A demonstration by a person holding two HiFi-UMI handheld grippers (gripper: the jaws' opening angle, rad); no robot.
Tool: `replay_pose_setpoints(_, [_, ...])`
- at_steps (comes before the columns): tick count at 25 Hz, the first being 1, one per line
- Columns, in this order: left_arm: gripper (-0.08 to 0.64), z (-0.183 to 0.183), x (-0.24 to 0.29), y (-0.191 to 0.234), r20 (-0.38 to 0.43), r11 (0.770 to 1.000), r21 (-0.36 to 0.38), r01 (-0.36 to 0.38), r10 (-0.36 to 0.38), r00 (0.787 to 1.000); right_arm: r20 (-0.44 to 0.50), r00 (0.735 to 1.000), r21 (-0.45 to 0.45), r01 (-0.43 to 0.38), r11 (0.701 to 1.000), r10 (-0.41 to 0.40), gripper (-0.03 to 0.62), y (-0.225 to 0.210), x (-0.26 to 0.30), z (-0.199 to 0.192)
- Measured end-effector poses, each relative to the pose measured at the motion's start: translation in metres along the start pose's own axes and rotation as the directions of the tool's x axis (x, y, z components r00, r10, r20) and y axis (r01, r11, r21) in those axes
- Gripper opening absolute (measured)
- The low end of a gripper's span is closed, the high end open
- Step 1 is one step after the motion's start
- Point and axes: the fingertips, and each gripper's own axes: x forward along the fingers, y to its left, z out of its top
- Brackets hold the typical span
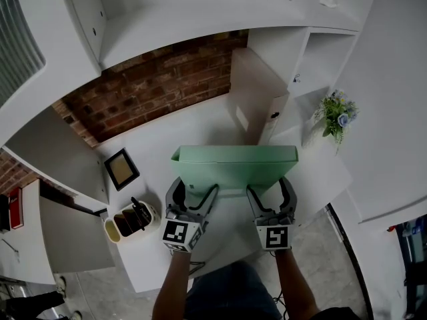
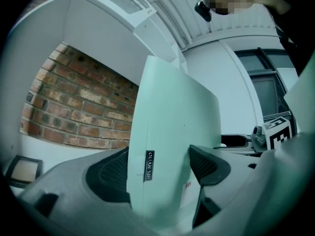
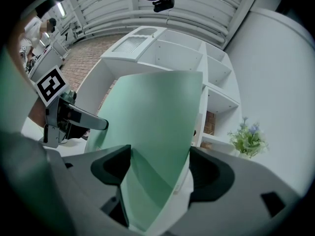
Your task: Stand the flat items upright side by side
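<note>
Left claw [image 2: 160,166] and right claw [image 3: 160,167] are both clenched across the thickness of a pale green flat plastic file folder [image 1: 233,165], one near each end of its near edge. The two-point grip looks chosen to keep the wide, thin folder from twisting or sagging as it is carried. In the left gripper view the folder's labelled spine sits squarely between the ribbed pads [image 2: 109,175]. In the right gripper view its broad face fans out ahead of the jaws.

From the head view the folder stands on edge, long side level and broad face towards the person, over the white tabletop [image 1: 200,125]. Whether its bottom edge touches the surface cannot be told.

Beyond it a tall white flat box [image 1: 257,99] stands upright against the white shelving unit [image 1: 313,52], probably the neighbour the folder is meant to join. On that reading, the folder would next need to be moved back and set down on edge beside the box.

A small black-framed picture [image 1: 122,169] and a white cup of dark tools [image 1: 132,220] lie to the left. A small flowering plant [image 1: 337,115] sits to the right, and a red brick wall [image 1: 153,82] lies behind.
</note>
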Motion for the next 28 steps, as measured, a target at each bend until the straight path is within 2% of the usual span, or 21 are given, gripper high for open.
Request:
replay_pose_setpoints(4, [0.353, -0.001, -0.004, -0.003, -0.013, 1.0, -0.001, 0.006, -0.006, 1.0, -0.051, 0.999, -0.03, -0.016, 0.999, 0.015, 0.37, 0.003, -0.005, -0.004])
replay_pose_setpoints(8, [0.353, 0.0, -0.006, -0.004, -0.025, 1.0, 0.01, 0.011, -0.011, 1.0, -0.071, 0.997, -0.012, -0.037, 0.999, 0.036, 0.37, 0.005, -0.007, -0.005])
replay_pose_setpoints(13, [0.353, -0.001, -0.006, -0.005, -0.034, 1.0, 0.018, 0.006, -0.006, 0.999, -0.076, 0.996, -0.008, -0.052, 0.999, 0.051, 0.37, 0.007, -0.009, -0.005])
replay_pose_setpoints(20, [0.353, 0.003, -0.01, -0.002, -0.029, 1.0, 0.015, -0.019, 0.019, 0.999, -0.031, 0.999, 0.039, -0.037, 0.999, 0.038, 0.37, -0.003, -0.011, -0.001])
replay_pose_setpoints(24, [0.353, 0.008, -0.018, 0.002, -0.039, 0.999, 0.01, -0.053, 0.053, 0.998, -0.034, 0.997, 0.115, -0.066, 0.991, 0.07, 0.371, -0.012, -0.015, 0.003])
replay_pose_setpoints(26, [0.353, 0.012, -0.025, 0.004, -0.054, 0.997, 0.0, -0.078, 0.078, 0.995, -0.039, 0.992, 0.158, -0.113, 0.981, 0.12, 0.37, -0.016, -0.016, 0.006])
replay_pose_setpoints(28, [0.353, 0.015, -0.033, 0.005, -0.071, 0.994, -0.012, -0.105, 0.103, 0.992, -0.025, 0.98, 0.229, -0.188, 0.955, 0.199, 0.37, -0.019, -0.015, 0.012])
